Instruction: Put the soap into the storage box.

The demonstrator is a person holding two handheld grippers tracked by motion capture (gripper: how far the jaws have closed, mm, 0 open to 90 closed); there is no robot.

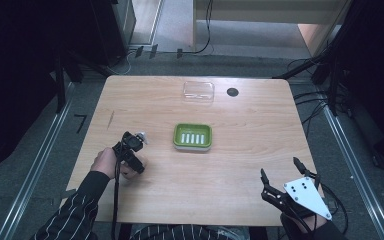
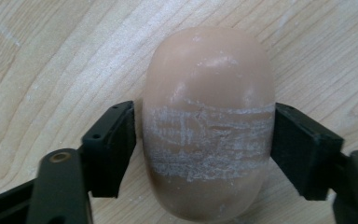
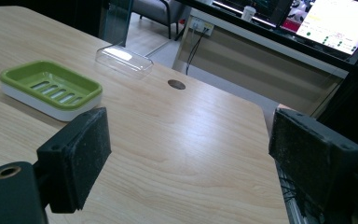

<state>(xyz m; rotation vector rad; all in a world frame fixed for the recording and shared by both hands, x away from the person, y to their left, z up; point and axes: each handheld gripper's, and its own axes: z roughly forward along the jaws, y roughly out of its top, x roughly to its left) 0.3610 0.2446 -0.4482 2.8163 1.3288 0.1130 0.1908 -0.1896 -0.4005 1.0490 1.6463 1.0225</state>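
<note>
From the high view, my left gripper [image 1: 132, 146] sits at about nine o'clock on the wooden surface [image 1: 240, 165], pointing down at the wood, my hand [image 1: 111, 162] wrapped around its body. The green soap dish [image 1: 192, 136] lies near the centre, just off to three o'clock of that gripper, and a clear lid [image 1: 198, 92] rests towards twelve o'clock beside a small dark hole [image 1: 232, 92]. My right gripper [image 1: 282, 175] hovers at about five o'clock, near the surface's edge, its jaws spread wide with nothing between them.

In the left gripper view, a pale pink bar of soap [image 2: 208, 121] lies flat on the wood, its long axis running from six to twelve o'clock. My jaws stand at nine and three o'clock of it, both pressed against its sides: I am gripping the soap. A whitish scuffed band crosses it between the jaws.

In the right gripper view, my jaws stand well apart and hold nothing. The soap dish [image 3: 51, 88] sits at ten o'clock, the clear lid [image 3: 124, 59] beyond it towards eleven, the hole [image 3: 176, 84] near twelve.
</note>
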